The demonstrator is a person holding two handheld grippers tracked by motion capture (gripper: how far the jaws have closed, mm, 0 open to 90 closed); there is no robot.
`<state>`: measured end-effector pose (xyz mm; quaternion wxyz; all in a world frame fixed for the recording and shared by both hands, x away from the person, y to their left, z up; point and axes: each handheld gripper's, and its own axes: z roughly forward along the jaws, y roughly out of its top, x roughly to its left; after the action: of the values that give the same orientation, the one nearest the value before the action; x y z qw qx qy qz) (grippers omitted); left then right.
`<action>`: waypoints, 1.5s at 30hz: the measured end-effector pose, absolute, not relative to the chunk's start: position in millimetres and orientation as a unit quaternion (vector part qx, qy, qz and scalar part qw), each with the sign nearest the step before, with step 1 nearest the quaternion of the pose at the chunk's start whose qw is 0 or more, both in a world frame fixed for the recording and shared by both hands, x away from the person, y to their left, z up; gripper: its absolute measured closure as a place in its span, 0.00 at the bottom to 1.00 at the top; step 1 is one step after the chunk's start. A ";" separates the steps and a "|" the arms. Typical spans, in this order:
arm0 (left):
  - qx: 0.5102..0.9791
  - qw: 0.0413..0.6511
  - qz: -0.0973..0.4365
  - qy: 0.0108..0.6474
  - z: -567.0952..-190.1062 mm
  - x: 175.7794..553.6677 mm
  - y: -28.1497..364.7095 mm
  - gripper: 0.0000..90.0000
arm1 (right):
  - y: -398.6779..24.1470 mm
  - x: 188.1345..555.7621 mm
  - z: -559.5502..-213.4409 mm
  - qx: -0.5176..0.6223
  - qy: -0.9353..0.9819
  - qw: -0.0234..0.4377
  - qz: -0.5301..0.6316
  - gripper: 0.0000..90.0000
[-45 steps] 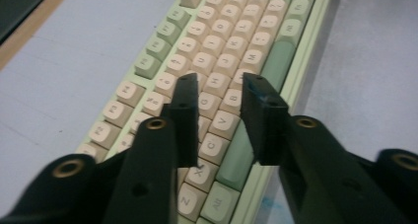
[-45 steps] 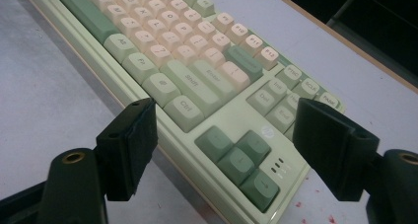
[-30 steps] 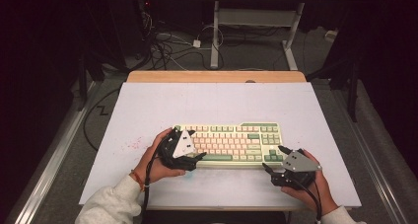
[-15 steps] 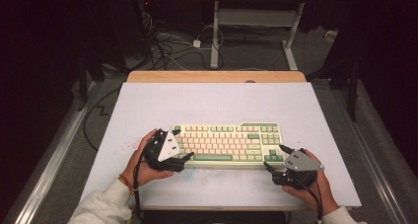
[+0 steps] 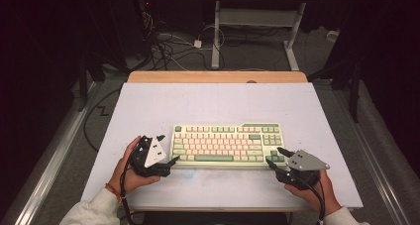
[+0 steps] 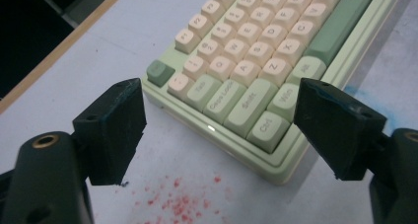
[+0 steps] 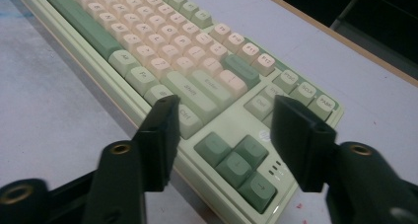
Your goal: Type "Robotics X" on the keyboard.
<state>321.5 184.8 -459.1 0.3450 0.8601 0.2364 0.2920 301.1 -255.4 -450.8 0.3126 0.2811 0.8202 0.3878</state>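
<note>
While the keyboard (image 5: 228, 143) lay flat near the counter's (image 5: 213, 103) front edge, the left gripper (image 5: 166, 150) stood spread around its near-left corner; the right gripper (image 5: 275, 155) had just been closing over the arrow-key corner, not yet pinching. Nothing was lifted yet.

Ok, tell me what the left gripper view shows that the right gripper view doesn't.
Left gripper view: the keyboard's Esc-to-Ctrl end, with Tab, Caps Lock, Shift and Win keys, and red specks on the table. Right gripper view: the arrow keys, Enter and the F keys. Both: the green and cream keyboard, the pale table, and two black jaws spread around a keyboard corner.
</note>
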 end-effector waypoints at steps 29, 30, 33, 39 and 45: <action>0.867 0.315 0.266 0.279 -483.5 304.4 210.3 0.21 | -234.6 330.3 -428.4 0.275 0.842 0.263 0.383 1.00; 0.868 0.314 0.265 0.279 -483.7 304.6 210.3 0.21 | -230.8 332.3 -427.9 0.271 0.844 0.261 0.382 1.00; 0.868 0.313 0.264 0.280 -484.3 305.1 210.3 0.21 | -222.1 336.7 -428.2 0.266 0.848 0.256 0.381 1.00; 0.869 0.312 0.263 0.279 -484.6 305.8 210.5 0.21 | -202.7 345.3 -433.9 0.249 0.860 0.244 0.372 1.00; 0.870 0.312 0.261 0.279 -484.5 305.8 210.6 0.21 | -186.1 350.0 -441.3 0.239 0.870 0.233 0.363 1.00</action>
<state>305.8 210.6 -484.5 0.3123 0.8697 0.2791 0.2610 350.0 -186.1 -441.3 0.2329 0.2392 0.8698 0.3632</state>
